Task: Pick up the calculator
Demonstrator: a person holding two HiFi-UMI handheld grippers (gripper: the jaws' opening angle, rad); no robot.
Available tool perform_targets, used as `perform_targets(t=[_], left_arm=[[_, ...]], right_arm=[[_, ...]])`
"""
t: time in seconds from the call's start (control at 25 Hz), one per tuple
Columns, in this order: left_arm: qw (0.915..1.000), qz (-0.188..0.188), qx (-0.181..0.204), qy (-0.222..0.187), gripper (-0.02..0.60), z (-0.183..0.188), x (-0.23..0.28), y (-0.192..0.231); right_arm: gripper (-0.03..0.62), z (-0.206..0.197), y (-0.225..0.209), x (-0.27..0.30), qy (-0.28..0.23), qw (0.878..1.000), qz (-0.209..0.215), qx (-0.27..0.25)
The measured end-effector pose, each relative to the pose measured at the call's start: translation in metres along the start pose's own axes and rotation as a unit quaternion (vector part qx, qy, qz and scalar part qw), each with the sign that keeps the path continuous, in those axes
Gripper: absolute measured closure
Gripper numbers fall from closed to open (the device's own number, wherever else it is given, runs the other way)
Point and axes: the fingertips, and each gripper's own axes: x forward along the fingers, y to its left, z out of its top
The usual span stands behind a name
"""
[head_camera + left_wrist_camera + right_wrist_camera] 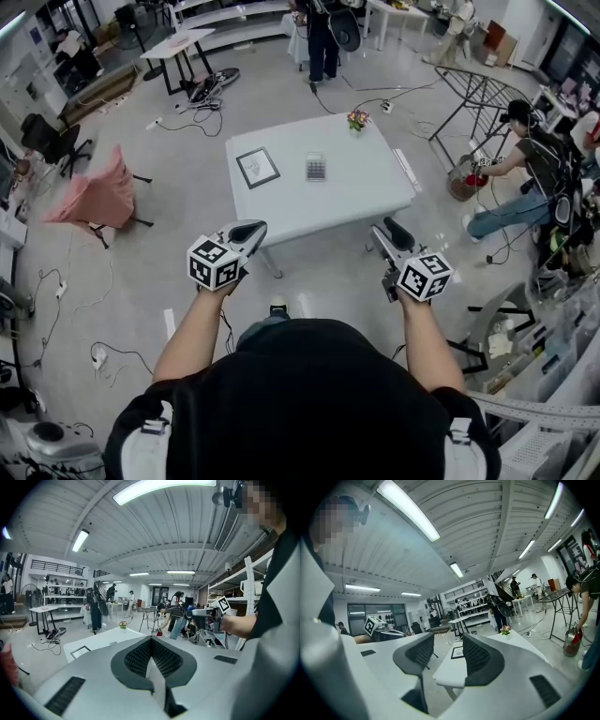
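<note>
Nearest, in the head view, the wearer's dark top fills the picture's 6 o'clock edge and hides everything below the forearms.

The left gripper [251, 228] sits at 10 o'clock of that top. Its own view shows the left gripper [151, 641] with jaws pressed together and nothing between them. The right gripper [392, 227] sits at 2 o'clock. Its own view shows the right gripper [447, 641] with jaws standing apart and only the table edge seen through the gap. Both hang short of the table [375, 192], touching nothing.

The calculator [316, 167] lies flat near the table's middle, at 12 o'clock from the wearer and well apart from both grippers. Its keys are too small to read. Neither gripper view shows it, because the jaw bodies cover that part of the tabletop.

At 9 o'clock of it lies a framed picture [257, 167], its content unclear. At 1 o'clock, by the far edge, stands a small pot of flowers [357, 119]. A white strip [406, 169] lies along the table's 3 o'clock edge.

Farther out at 3 o'clock, a crouching person [525, 164] reaches toward a bucket [461, 178]. Something red shows in it, but what it is cannot be told.

At 9 o'clock stands a pink-draped chair [94, 195]. At 12 o'clock a standing person [323, 37] is cut off by the frame's top.
</note>
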Motion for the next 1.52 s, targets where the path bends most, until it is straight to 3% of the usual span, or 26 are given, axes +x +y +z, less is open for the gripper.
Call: perform_targets(t=[0.44,1.52], left_arm=[[0.9998,-0.015,-0.01,-0.002,0.563,-0.004,0.017,0.033],[0.9968,-0.069,-0.029,0.03,0.563,-0.001,0.111,0.213]], right_arm=[[0.382,-0.009,-0.01,0.031,0.01,1.0,-0.018,0.006],[0.378,-0.021,-0.065,0.205,0.046,0.996,-0.07,0.028]])
